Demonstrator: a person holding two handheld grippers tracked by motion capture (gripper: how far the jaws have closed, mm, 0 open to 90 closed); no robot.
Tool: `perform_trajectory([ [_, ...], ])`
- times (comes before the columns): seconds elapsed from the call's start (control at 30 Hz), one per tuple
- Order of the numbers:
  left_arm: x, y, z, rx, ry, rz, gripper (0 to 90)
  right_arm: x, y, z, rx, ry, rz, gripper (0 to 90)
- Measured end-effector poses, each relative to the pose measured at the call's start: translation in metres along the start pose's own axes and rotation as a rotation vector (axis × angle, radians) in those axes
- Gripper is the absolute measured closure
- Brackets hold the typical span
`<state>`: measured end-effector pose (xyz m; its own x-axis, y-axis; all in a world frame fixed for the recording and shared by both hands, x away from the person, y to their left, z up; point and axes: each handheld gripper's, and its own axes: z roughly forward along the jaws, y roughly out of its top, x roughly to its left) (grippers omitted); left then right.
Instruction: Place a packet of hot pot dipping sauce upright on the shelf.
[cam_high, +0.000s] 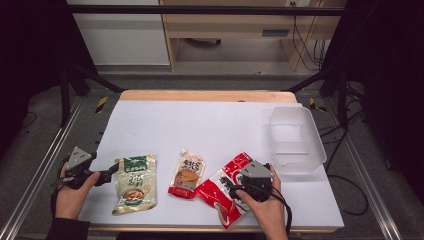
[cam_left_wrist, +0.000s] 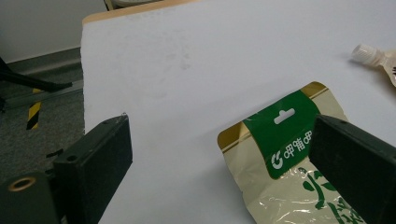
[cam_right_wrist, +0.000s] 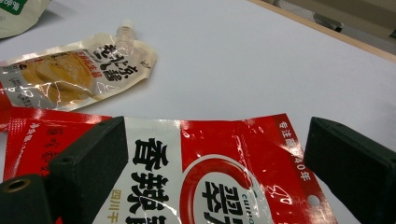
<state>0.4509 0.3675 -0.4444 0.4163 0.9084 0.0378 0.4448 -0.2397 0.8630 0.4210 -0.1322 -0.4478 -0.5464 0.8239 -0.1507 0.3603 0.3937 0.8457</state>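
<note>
Here, from the high view, we see a white table (cam_high: 210, 125) with three food pouches lying flat along its near edge: a green-topped pouch (cam_high: 135, 182) at the left, a spouted pouch (cam_high: 188, 173) in the middle, and a red pouch (cam_high: 224, 187) to its right, overlapping the spouted one's lower corner. A clear plastic bin (cam_high: 297, 140) sits at the far right of the table, well apart from the pouches. The left gripper (cam_high: 111, 172) hovers at the table's left edge, just beside the top of the green-topped pouch, while the right gripper (cam_high: 235, 191) sits over the red pouch. From the left gripper view, we see the left gripper (cam_left_wrist: 219, 154) with its jaws spread wide and nothing pinched between them; the green-topped pouch (cam_left_wrist: 280, 140) lies on the table with its green header by the right-hand jaw, and the cap of the spouted pouch (cam_left_wrist: 366, 52) shows at the far right. From the right gripper view, we see the right gripper (cam_right_wrist: 215, 163) likewise released, its jaws standing wide to either side of the red pouch (cam_right_wrist: 210, 168), which rests flat on the table, the pads not pressing it. Beyond it lies the spouted pouch (cam_right_wrist: 79, 74).
</note>
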Motion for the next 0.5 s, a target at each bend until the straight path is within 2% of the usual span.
perform_trajectory([
  [0.2,0.001,0.0,0.0,0.009,-0.002,-0.002,6.5,-0.001,-0.001,-0.002,0.011,0.012,0.007,10.0],
  [0.3,0.002,-0.001,0.001,0.029,-0.015,-0.002,6.9,-0.002,-0.002,-0.006,0.012,0.017,0.003,11.9],
  [0.43,-0.001,-0.002,0.003,0.056,-0.035,0.002,6.7,-0.003,-0.008,-0.014,0.015,0.017,-0.019,13.1],
  [0.5,-0.002,-0.001,0.004,0.047,-0.038,0.002,6.6,-0.003,-0.01,-0.017,0.013,0.017,-0.02,13.9],
])
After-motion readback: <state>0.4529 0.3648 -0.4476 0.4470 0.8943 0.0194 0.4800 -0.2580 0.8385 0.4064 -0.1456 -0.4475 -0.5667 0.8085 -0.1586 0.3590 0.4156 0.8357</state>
